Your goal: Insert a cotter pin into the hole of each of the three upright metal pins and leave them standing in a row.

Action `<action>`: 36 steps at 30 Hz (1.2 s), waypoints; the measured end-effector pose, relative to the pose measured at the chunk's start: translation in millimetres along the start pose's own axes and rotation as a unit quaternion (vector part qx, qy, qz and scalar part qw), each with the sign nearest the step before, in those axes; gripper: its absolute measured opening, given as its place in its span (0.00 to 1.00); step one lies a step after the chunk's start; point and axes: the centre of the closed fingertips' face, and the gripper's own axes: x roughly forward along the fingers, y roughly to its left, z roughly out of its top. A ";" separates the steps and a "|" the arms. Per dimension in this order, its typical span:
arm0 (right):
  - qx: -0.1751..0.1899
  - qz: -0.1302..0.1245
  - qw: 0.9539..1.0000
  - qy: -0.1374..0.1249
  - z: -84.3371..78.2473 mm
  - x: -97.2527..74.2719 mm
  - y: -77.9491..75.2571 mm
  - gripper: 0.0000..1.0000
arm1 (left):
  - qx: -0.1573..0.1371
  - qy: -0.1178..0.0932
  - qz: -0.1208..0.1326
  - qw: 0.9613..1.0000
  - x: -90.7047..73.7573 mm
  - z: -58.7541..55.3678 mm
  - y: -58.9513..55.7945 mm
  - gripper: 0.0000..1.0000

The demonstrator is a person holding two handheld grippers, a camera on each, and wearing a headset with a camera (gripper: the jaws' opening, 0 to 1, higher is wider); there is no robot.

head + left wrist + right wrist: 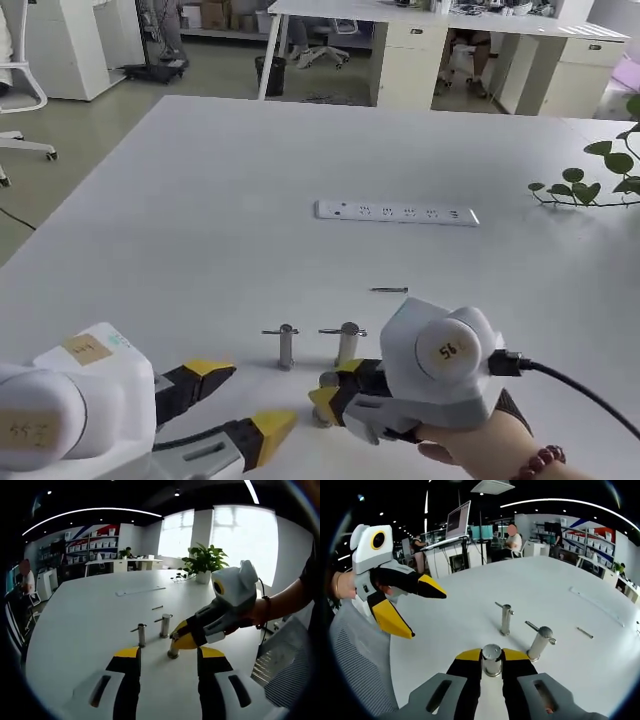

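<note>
First pin (287, 345) and second pin (347, 342) side by side on counter (200, 200); third pin (492, 660) before them; loose cotter pin (389, 290) behind; power strip (397, 212) farthest back.

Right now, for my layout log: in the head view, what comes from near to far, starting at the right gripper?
Right gripper gripping the third pin → two cottered upright pins → loose cotter pin → power strip.

The white table (180, 200) bears a metal pin (287, 346) and a second pin (347, 343) upright side by side, a third pin (491, 660) at their 6 o'clock, a loose cotter pin (389, 290) at 1 o'clock, a power strip (397, 212) at 12 and a plant (600, 180) at 2.
</note>
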 end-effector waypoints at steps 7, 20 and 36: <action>0.038 0.017 0.999 -0.030 6.2 -7.7 -1.1 0.21 | 0.004 0.005 0.002 1.000 0.5 -0.4 0.4 0.45; 0.038 0.017 0.999 -0.027 6.8 -55.9 -45.8 0.25 | 0.000 -0.009 0.013 1.000 2.4 2.6 0.3 0.48; 0.034 -0.034 0.999 -0.004 17.3 -55.9 -128.7 0.22 | 0.018 -0.009 0.013 1.000 8.8 4.9 3.2 0.54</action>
